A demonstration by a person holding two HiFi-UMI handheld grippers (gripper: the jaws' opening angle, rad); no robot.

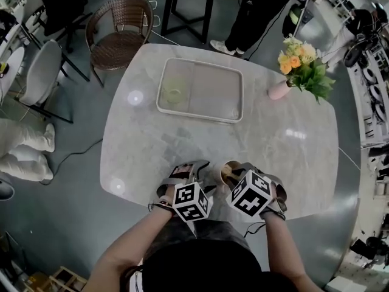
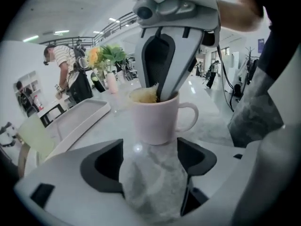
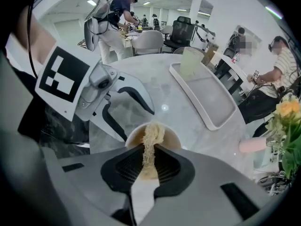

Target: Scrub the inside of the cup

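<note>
a: where does the cup (image 2: 157, 121) stand?
b: upright on the marble table (image 1: 146, 145), at its near edge, lower centre of the head view. the left gripper view shows its handle turned toward the frame's right. the head view shows only part of the rim beside the marker cubes.
a: left gripper (image 2: 150, 161)?
b: jaws wide apart with bare table between them. the cup is just past the tips and the pads are not on it.
a: right gripper (image 3: 149, 147)?
b: pinched onto a tan scrubbing pad (image 3: 151, 132), pointing down into the cup's mouth. only its own view shows the pad squeezed between the jaws. the left gripper view shows the pad's top above the rim.
a: surroundings?
b: a white tray (image 1: 200, 115) at upper centre, flowers (image 1: 301, 66) in a pink vase (image 1: 278, 91) at upper right. the right gripper view shows a pale green cup (image 3: 190, 62) in the tray's far end, faint in the head view.
</note>
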